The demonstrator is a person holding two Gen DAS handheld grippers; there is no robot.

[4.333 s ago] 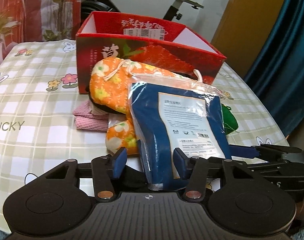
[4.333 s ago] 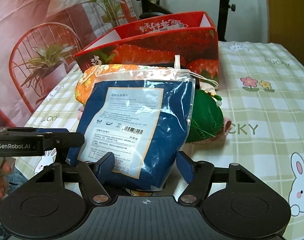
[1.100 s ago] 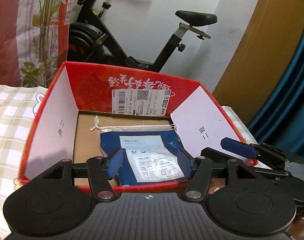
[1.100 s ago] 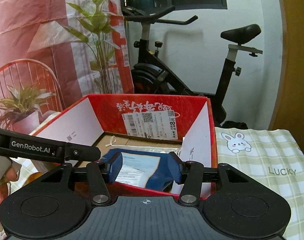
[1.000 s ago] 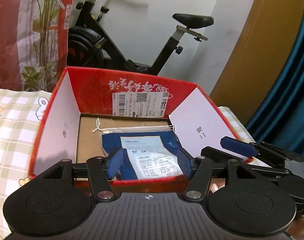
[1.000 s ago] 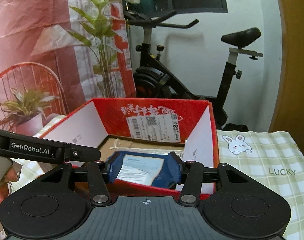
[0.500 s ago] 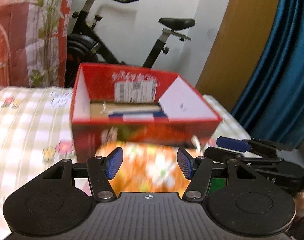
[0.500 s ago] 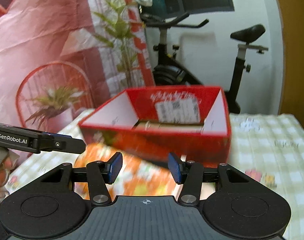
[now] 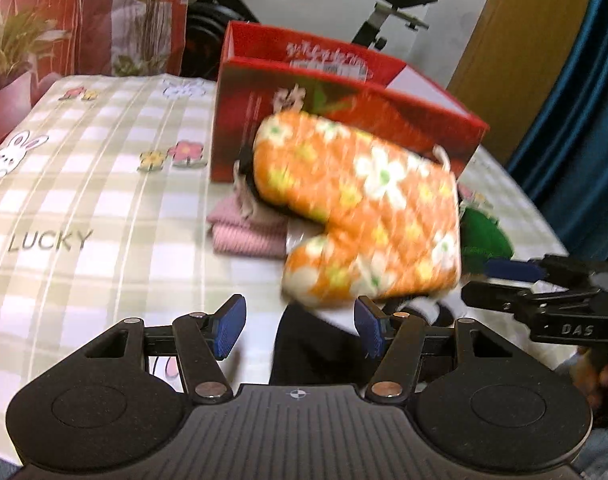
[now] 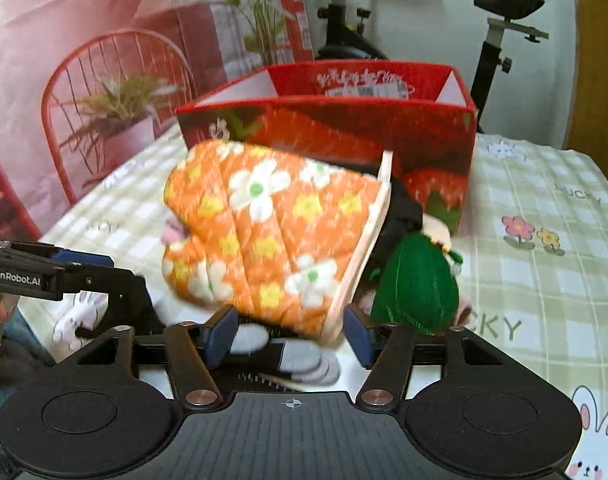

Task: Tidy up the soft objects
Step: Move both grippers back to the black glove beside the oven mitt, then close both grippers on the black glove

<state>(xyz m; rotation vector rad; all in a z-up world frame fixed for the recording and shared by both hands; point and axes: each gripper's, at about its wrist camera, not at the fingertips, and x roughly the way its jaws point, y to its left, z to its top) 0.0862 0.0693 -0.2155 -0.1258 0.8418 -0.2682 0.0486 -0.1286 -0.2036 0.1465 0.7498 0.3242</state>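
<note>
An orange floral oven mitt (image 9: 368,208) (image 10: 272,240) lies on top of a pile of soft things in front of the red strawberry box (image 9: 344,92) (image 10: 344,128). Under and beside it are a pink knit cloth (image 9: 244,228), a green knitted item (image 9: 484,236) (image 10: 416,284) and a black and white cloth (image 10: 300,356). My left gripper (image 9: 300,326) hangs open just short of the mitt, nothing between its pads. My right gripper (image 10: 290,336) has its jaws opening. The mitt's near edge sits between them, and the pads do not press on it.
The pile and box rest on a green checked tablecloth (image 9: 84,200) printed with rabbits and flowers. Each gripper shows in the other's view: right gripper (image 9: 500,280), left gripper (image 10: 76,268). An exercise bike (image 10: 504,20), a red chair (image 10: 116,48) and potted plants stand behind the table.
Both grippers have pulled back from above the box and sunk toward the pile in front of it. The blue packet stayed in the box. The right jaws stand wider.
</note>
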